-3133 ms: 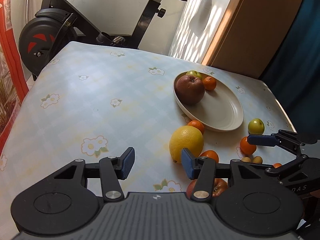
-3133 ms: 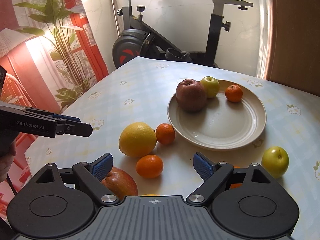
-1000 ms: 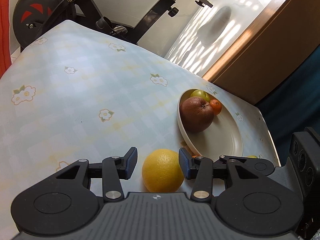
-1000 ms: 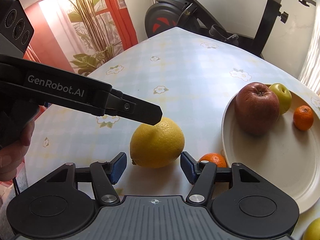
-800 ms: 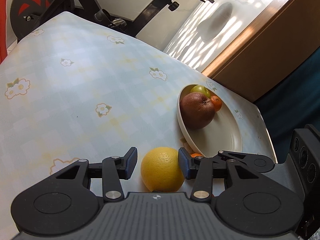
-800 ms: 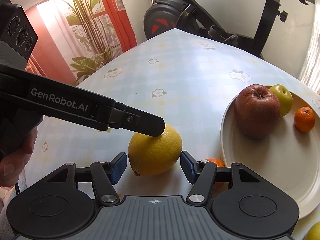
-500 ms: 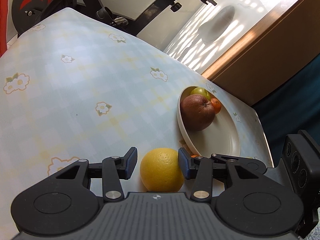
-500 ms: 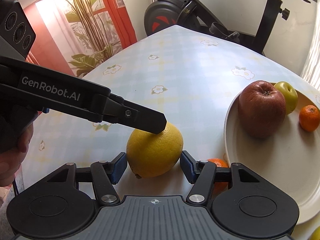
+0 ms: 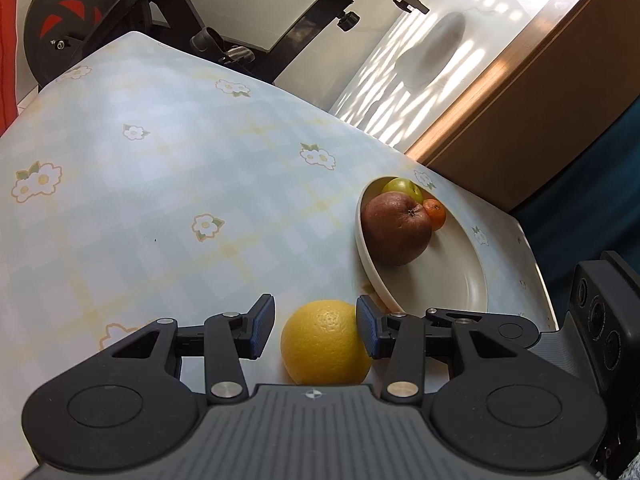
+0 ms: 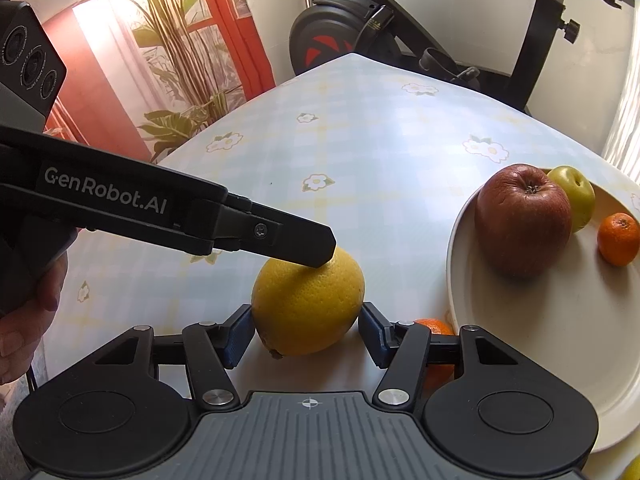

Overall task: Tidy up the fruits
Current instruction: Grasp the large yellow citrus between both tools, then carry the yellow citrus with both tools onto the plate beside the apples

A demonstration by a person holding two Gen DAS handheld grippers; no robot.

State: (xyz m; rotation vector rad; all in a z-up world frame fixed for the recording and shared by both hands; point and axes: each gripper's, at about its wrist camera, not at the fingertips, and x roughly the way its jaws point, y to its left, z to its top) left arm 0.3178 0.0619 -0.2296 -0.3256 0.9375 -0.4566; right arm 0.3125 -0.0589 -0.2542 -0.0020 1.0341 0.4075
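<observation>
A big yellow citrus fruit (image 10: pixel 308 300) rests on the flowered tablecloth, left of a cream plate (image 10: pixel 520 340). My right gripper (image 10: pixel 306 336) is shut on it, with a blue pad against each side. My left gripper (image 9: pixel 315 326) stands open over the yellow fruit (image 9: pixel 326 342). Its right pad touches the fruit and its left pad stands clear. In the right wrist view one left finger (image 10: pixel 316 248) lies on the fruit's top. The plate (image 9: pixel 362 248) holds a red apple (image 10: pixel 522 218), a green apple (image 10: pixel 574 192) and a mandarin (image 10: pixel 618 238).
A small orange (image 10: pixel 434 326) lies between the plate and my right gripper's right finger. An exercise bike (image 10: pixel 344 28) stands beyond the table's far edge, with a plant (image 10: pixel 180 60) to its left. A wooden cabinet (image 9: pixel 520 120) is behind the plate. A person's hand (image 10: pixel 24 336) holds the left gripper.
About three seconds ago both grippers were back from the fruits; they have come in on the yellow fruit. Over the last second the right pads drew in against it; otherwise nothing moved.
</observation>
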